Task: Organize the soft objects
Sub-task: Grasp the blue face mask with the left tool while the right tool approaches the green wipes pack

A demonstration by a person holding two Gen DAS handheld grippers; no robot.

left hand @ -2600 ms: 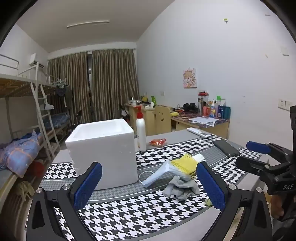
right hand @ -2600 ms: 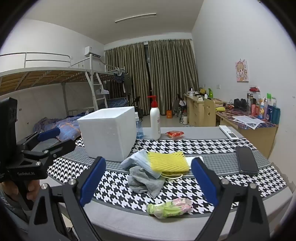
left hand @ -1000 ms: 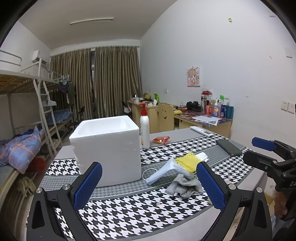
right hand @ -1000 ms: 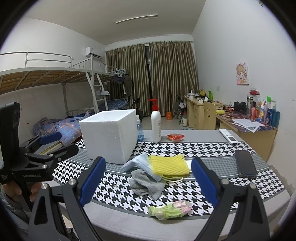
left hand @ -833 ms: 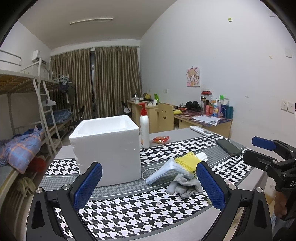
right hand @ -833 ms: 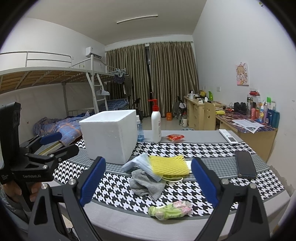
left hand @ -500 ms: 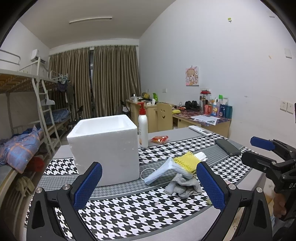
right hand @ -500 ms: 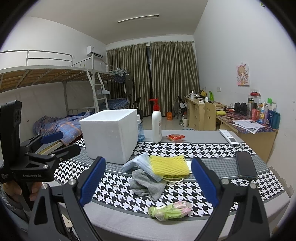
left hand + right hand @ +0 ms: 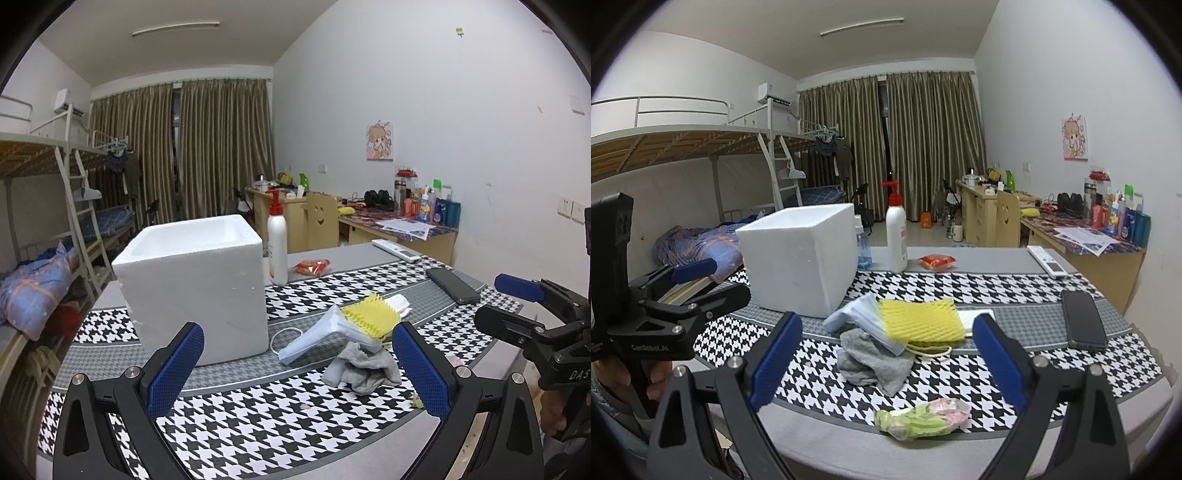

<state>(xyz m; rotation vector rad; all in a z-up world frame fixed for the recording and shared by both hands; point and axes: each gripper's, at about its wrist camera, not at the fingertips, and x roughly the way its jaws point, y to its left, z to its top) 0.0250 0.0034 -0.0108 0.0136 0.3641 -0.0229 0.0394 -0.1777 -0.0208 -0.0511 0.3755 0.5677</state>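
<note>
A pile of soft things lies mid-table: a yellow foam sponge (image 9: 921,319) (image 9: 370,316), a pale blue face mask (image 9: 862,317) (image 9: 314,338) and a grey cloth (image 9: 873,362) (image 9: 364,365). A green and pink soft bundle (image 9: 923,417) lies near the front edge. A white foam box (image 9: 195,280) (image 9: 801,258), open at the top, stands left of the pile. My left gripper (image 9: 295,369) is open and empty, short of the pile. My right gripper (image 9: 886,362) is open and empty, also short of it.
A white pump bottle (image 9: 897,236), a small blue bottle (image 9: 862,243) and a red packet (image 9: 937,262) stand behind the box. A black phone (image 9: 1084,319) and a white remote (image 9: 1047,261) lie at the right. Desks and a bunk bed lie beyond the table (image 9: 820,435).
Both views have shifted slightly, as the grippers drift a little. Nothing on the table has moved and both grippers stay open.
</note>
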